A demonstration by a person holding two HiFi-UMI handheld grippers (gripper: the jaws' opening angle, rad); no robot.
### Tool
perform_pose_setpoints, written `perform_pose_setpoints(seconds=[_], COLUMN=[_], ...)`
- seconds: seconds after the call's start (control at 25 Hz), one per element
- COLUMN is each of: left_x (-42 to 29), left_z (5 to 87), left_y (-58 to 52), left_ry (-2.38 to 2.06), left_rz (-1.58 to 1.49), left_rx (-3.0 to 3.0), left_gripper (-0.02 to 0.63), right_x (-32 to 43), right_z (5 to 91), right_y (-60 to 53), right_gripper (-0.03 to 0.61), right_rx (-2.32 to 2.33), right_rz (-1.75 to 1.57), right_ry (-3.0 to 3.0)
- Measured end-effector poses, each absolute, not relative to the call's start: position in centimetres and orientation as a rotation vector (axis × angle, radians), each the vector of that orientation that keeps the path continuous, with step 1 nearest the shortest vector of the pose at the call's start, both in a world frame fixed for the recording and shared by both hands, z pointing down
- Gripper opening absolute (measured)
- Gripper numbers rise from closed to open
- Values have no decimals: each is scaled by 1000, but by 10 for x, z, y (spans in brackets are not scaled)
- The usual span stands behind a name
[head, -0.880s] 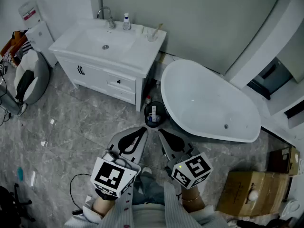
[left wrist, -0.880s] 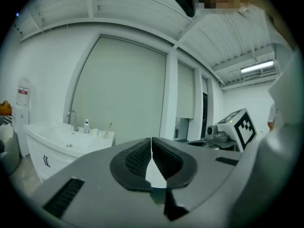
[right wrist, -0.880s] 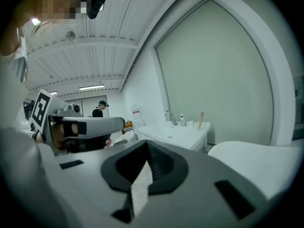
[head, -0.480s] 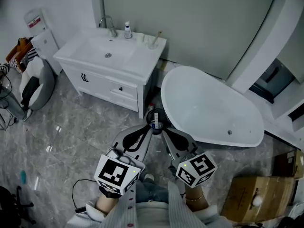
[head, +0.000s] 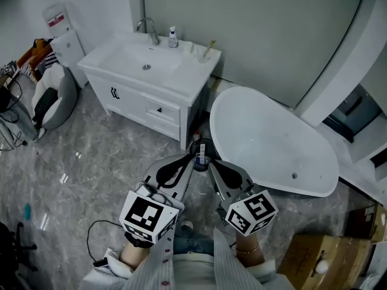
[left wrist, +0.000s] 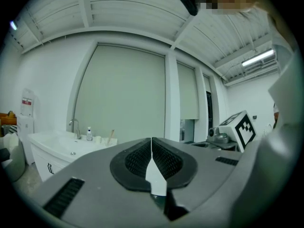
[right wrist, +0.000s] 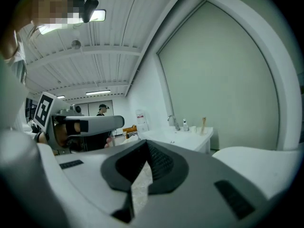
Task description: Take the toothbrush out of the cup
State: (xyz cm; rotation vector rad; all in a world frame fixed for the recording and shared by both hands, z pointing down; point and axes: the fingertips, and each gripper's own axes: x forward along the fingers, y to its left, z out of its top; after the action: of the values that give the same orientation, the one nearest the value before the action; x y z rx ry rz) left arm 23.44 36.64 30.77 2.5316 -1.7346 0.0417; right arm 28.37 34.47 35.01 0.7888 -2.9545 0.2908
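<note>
A light-coloured toothbrush (head: 210, 45) stands tilted in a small cup (head: 204, 55) on the right end of the white vanity top (head: 187, 77), far ahead of both grippers. The left gripper view shows the toothbrush (left wrist: 112, 135) small at the left, and the right gripper view has the toothbrush (right wrist: 204, 122) near the faucet. My left gripper (head: 191, 159) and right gripper (head: 211, 164) are held side by side low in the head view, pointing level toward the vanity. The left gripper (left wrist: 151, 139) has its pads pressed together, empty. The right gripper (right wrist: 147, 144) is also shut on nothing.
A white bathtub (head: 272, 141) lies right of the vanity, with a small dark bin (head: 201, 152) holding bottles between them. A faucet (head: 150, 29) and soap bottle (head: 173, 38) stand on the vanity. A grey chair (head: 53, 95), a floor cable (head: 95, 237) and a cardboard box (head: 314, 258) are around.
The vanity and tub have shifted right and slightly down in the head view as the person stepped closer. Both grippers stay shut and side by side, their tips now over the bin.
</note>
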Motion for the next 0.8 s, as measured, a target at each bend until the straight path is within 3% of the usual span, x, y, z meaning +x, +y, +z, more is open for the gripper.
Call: perform_pose_setpoints(seconds=[0.8], left_x=[123], left_z=[325], left_y=[237], left_ry=[-1726], left_rz=[44], left_rx=[2483], left_gripper=[21], right_x=[189], right_z=[369], right_y=[215], right_gripper=[11], right_rx=[808], right_rz=[364], right_ry=[-2893])
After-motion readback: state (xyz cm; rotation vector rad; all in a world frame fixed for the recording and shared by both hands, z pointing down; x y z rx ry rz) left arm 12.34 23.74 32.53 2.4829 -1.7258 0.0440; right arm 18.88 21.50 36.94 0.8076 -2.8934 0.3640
